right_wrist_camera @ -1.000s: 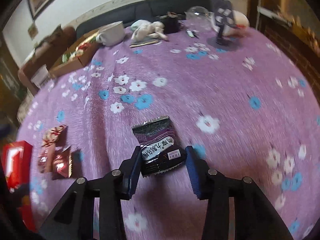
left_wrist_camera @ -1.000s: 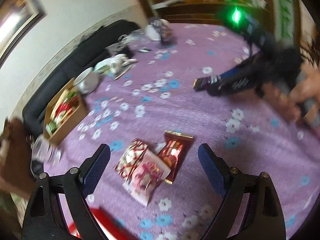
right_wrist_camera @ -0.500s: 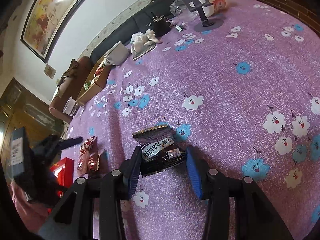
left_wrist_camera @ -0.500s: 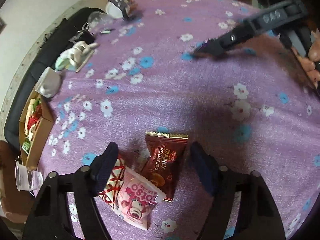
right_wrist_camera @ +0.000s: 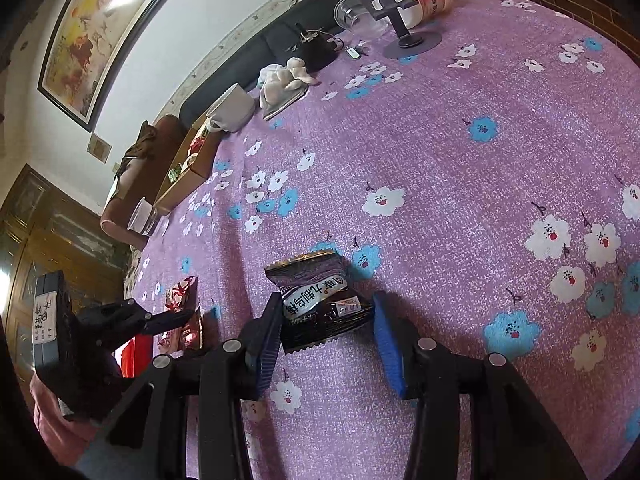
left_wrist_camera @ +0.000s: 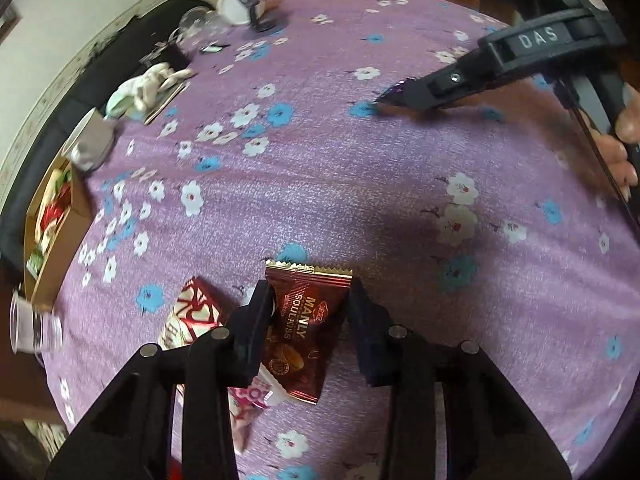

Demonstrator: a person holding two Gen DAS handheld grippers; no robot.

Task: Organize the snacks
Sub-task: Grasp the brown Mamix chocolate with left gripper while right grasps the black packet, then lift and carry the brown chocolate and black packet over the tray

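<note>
My left gripper (left_wrist_camera: 310, 304) is shut on a brown Manly Soulkiss snack packet (left_wrist_camera: 302, 332) that lies on the purple flowered cloth (left_wrist_camera: 360, 184). A red-and-white packet (left_wrist_camera: 192, 314) and a pink packet (left_wrist_camera: 248, 396) lie just left of it, partly under the left finger. My right gripper (right_wrist_camera: 326, 312) is shut on a black snack packet (right_wrist_camera: 320, 300) and holds it low over the cloth. The right gripper also shows in the left wrist view (left_wrist_camera: 384, 98), at the upper right. The left gripper shows in the right wrist view (right_wrist_camera: 188, 316), at the lower left.
A cardboard box (left_wrist_camera: 48, 224) with snacks stands at the table's left edge, a clear cup (left_wrist_camera: 32, 328) beside it. A white mug (right_wrist_camera: 234, 108), a cloth toy (right_wrist_camera: 284, 78), a phone stand (right_wrist_camera: 394, 4) and a bottle stand at the far side. A red box (right_wrist_camera: 134, 354) is near the left gripper.
My left gripper moved forward and closed onto the brown packet. My right gripper has kept its hold on the black packet, and its view has tilted.
</note>
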